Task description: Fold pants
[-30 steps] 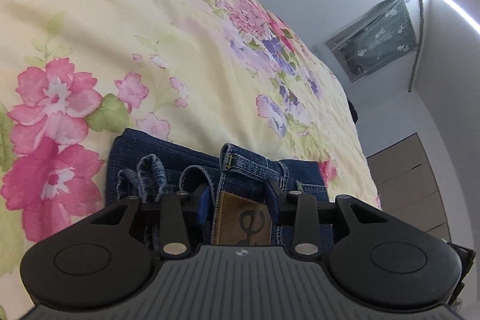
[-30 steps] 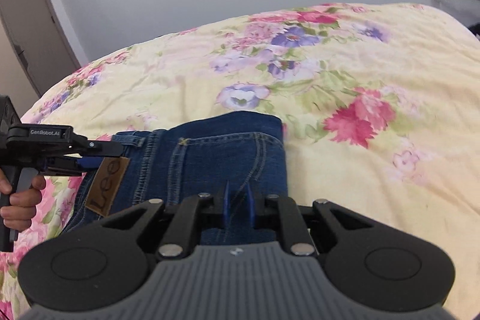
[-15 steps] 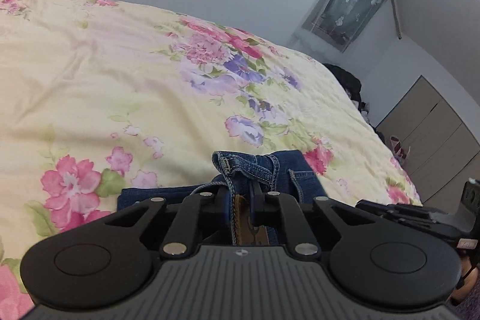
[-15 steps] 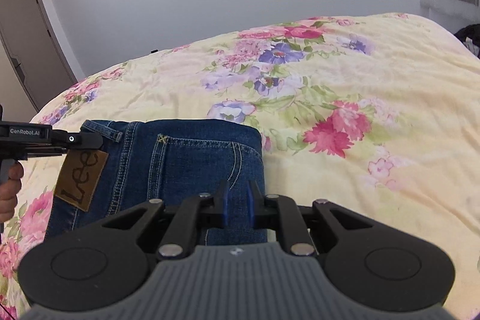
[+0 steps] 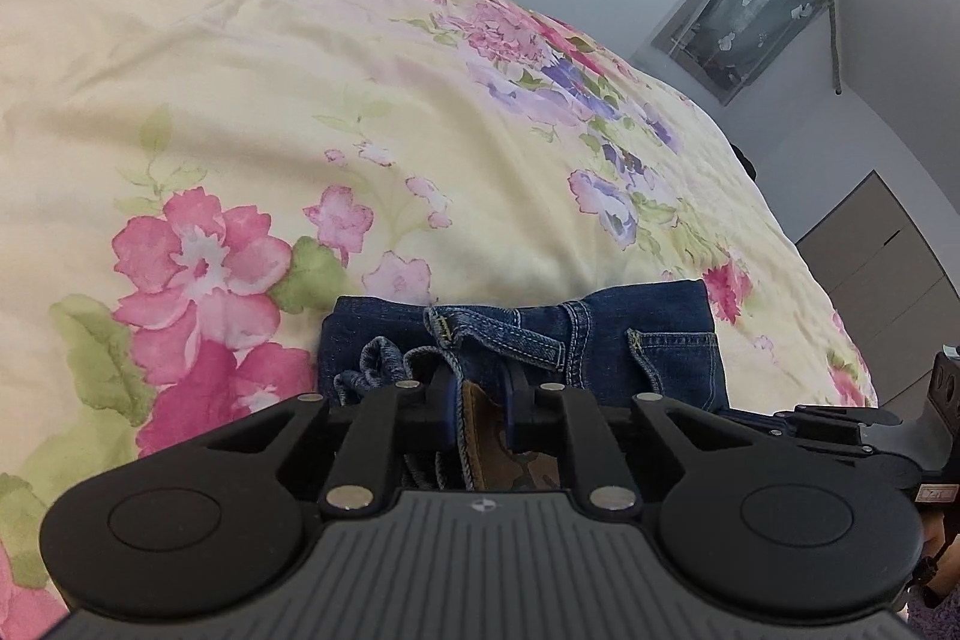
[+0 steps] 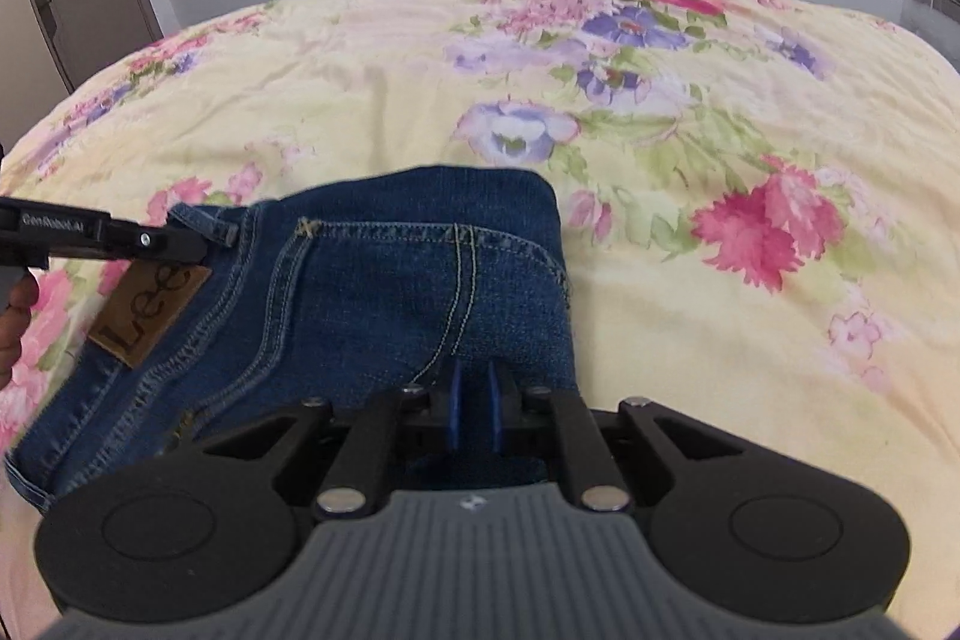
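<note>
Folded jeans (image 6: pixel 384 304) on a flowered bed (image 6: pixel 690 112). Left tool (image 5: pixel 480 415) jaws opening around the waistband's leather patch (image 5: pixel 480 430); right tool (image 6: pixel 474 403) clamped narrowly on the denim edge.

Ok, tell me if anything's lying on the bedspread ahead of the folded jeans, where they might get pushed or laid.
Nothing visible. The bedspread beyond the jeans is bare floral fabric up to its far edge. Only the two grippers meet the jeans: the left gripper at the waistband by the leather patch, its jaws opening, and the right gripper on the near edge.
</note>
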Demonstrator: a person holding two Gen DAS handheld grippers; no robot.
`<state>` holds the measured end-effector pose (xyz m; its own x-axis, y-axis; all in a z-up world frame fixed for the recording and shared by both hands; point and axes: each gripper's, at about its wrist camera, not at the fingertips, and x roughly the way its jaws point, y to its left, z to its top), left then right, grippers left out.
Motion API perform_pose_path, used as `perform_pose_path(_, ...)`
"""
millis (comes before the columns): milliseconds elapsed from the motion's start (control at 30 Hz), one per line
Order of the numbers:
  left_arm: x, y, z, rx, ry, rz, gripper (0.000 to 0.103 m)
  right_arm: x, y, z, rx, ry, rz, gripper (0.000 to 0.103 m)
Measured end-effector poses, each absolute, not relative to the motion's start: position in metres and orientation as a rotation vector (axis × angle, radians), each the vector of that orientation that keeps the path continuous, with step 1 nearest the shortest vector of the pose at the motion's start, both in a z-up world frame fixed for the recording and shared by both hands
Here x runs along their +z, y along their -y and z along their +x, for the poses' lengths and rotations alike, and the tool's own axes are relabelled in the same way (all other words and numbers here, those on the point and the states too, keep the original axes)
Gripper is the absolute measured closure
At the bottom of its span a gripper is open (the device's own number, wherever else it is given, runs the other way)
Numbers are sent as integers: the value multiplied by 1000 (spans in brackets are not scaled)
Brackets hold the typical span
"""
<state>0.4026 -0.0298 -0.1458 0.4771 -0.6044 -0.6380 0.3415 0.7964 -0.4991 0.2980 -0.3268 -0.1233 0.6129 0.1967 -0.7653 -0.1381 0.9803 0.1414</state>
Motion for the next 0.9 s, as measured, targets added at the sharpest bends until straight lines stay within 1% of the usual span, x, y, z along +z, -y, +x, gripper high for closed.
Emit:
perform_pose_path(33, -148, 29, 404, -588, -904, -327, 82, -128, 325, 298, 196, -882, 58, 98)
perform_pose_path(100, -148, 28, 404, -587, -908, -333, 81, -131, 322, 296, 194, -870, 34, 98)
perform_pose_path(200, -142, 30, 402, -585, -914, -286, 80, -119, 321, 302, 197, -900, 17, 99)
perform_pose_path(233, -140, 31, 402, -586, -914, -273, 80, -111, 324, 303, 194, -897, 39, 103)
perform_pose_path(333, -142, 30, 402, -587, -914, -279, 79, -84, 331, 306, 177, -784, 62, 103)
perform_pose_path(400, -144, 29, 402, -587, -913, -290, 79, -80, 335, 322, 152, -782, 98, 103)
perform_pose_path(467, -145, 28, 402, -592, -911, -293, 78, -86, 339, 341, 141, -814, 151, 103)
perform_pose_path(567, -147, 27, 402, -602, -901, -288, 78, -103, 340, 362, 139, -849, 159, 103)
perform_pose_path(700, -151, 26, 403, -602, -906, -312, 78, -129, 341, 369, 133, -895, 172, 103)
perform_pose_path(800, -144, 29, 402, -580, -927, -303, 77, -125, 336, 366, 116, -901, 149, 103)
perform_pose_path(900, -124, 34, 393, -515, -945, -283, 70, -109, 334, 353, 104, -888, 133, 103)
